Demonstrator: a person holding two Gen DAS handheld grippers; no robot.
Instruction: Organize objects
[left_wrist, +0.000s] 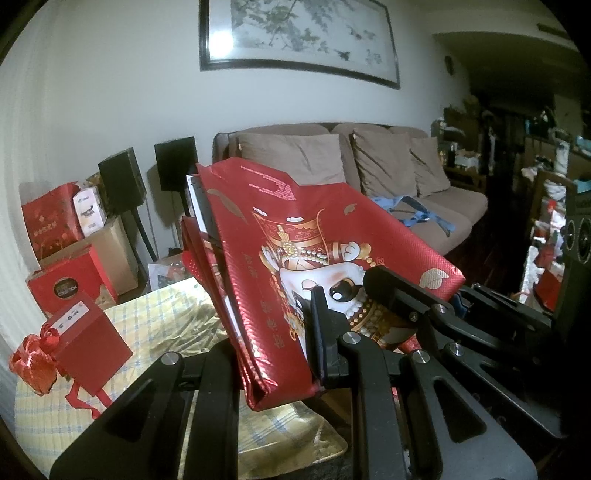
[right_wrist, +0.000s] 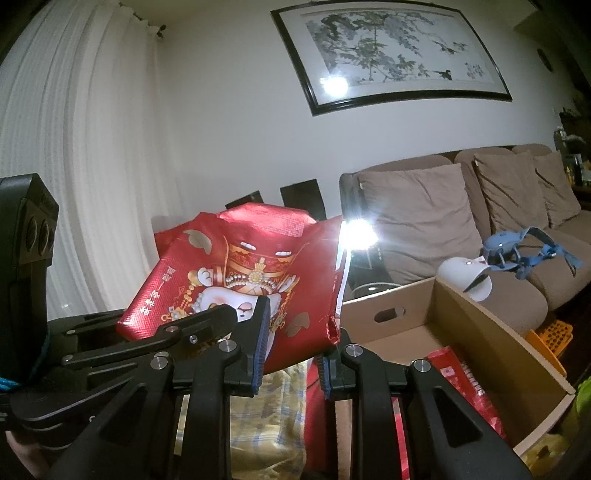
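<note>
A shiny red gift bag (left_wrist: 280, 236) with a cartoon figure printed on it is held up in the air, folded nearly flat. My left gripper (left_wrist: 284, 354) is shut on its lower edge. In the right wrist view the same bag (right_wrist: 240, 273) hangs in front of the camera, and my right gripper (right_wrist: 291, 354) grips its bottom corner between both fingers. The other gripper (right_wrist: 207, 321) shows at the left, clamped on the bag's face. An open cardboard box (right_wrist: 476, 332) stands at the right with a red flat package (right_wrist: 465, 384) inside.
A red gift box with a ribbon (left_wrist: 85, 343) sits on a yellow checked cloth (left_wrist: 147, 325). More red boxes and a carton (left_wrist: 66, 251) stand at the left by two black speakers (left_wrist: 122, 177). A brown sofa (left_wrist: 369, 166) lines the back wall.
</note>
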